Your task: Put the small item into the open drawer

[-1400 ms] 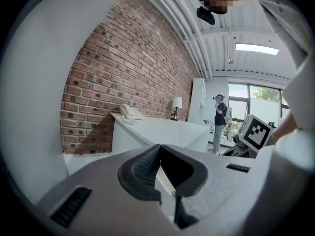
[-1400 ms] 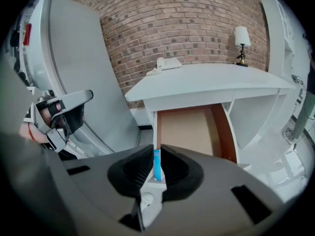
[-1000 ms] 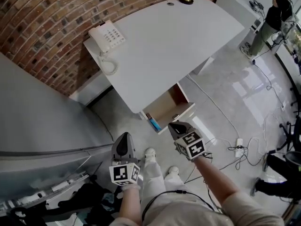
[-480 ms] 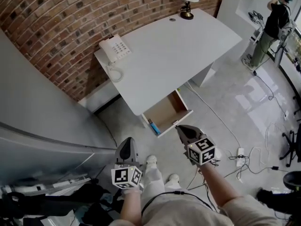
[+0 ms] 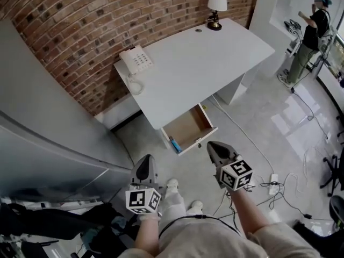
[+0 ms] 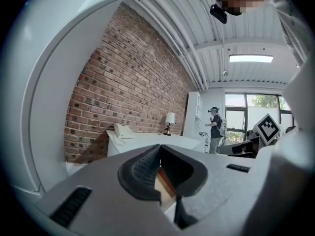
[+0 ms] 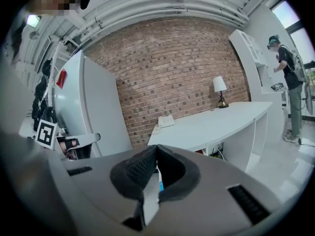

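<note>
The white desk (image 5: 204,63) has its drawer (image 5: 189,128) pulled open toward me. A small blue item (image 5: 174,144) lies inside the drawer at its front left corner, and it also shows as a blue sliver (image 7: 161,186) behind the right gripper's jaws. My left gripper (image 5: 145,159) hangs shut and empty over the floor, left of and below the drawer. My right gripper (image 5: 211,144) is shut and empty, just beyond the drawer's front right corner. In their own views the left gripper (image 6: 158,149) and right gripper (image 7: 157,148) show jaws closed tip to tip.
A white telephone (image 5: 136,61) and a lamp (image 5: 216,3) stand on the desk by the brick wall (image 5: 80,31). A big grey curved panel (image 5: 48,128) fills the left. Cables and a power strip (image 5: 274,181) lie on the floor at right. A person (image 5: 310,34) stands far right.
The view has pulled back from the desk, so the drawer sits higher and smaller. My right gripper has drifted right, away from the drawer front. Both grippers stay shut.
</note>
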